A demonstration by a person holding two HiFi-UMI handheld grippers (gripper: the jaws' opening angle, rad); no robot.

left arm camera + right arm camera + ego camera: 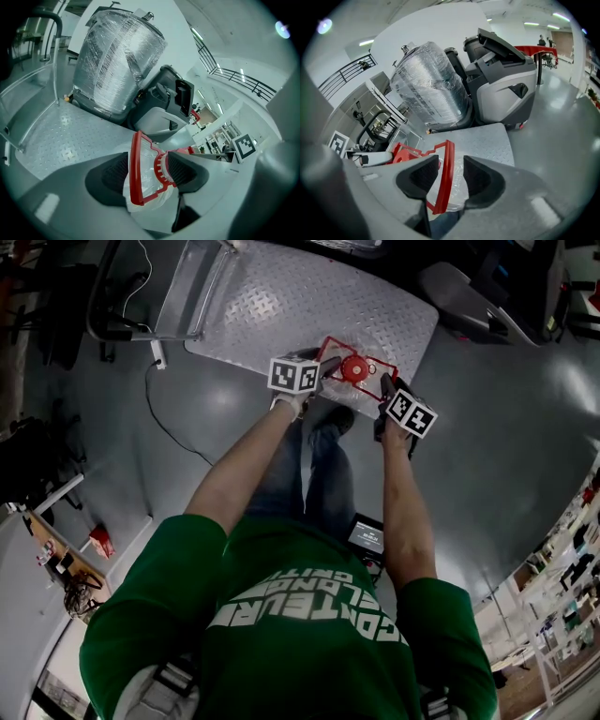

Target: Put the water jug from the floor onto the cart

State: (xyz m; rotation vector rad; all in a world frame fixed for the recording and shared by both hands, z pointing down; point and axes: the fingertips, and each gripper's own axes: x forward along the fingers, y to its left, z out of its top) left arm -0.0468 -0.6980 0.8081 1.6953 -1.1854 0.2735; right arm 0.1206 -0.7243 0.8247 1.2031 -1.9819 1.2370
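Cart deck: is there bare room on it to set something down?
Mostly bare. The checker-plate cart deck lies free from the push handle across to the water jug at its near edge. The grey floor right of the jug is open too. Crowded only around the jug, where the left gripper and right gripper straddle its red frame.

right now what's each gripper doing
left gripper: open, red handle of the water jug between the jaws
right gripper: open, the same handle between its jaws
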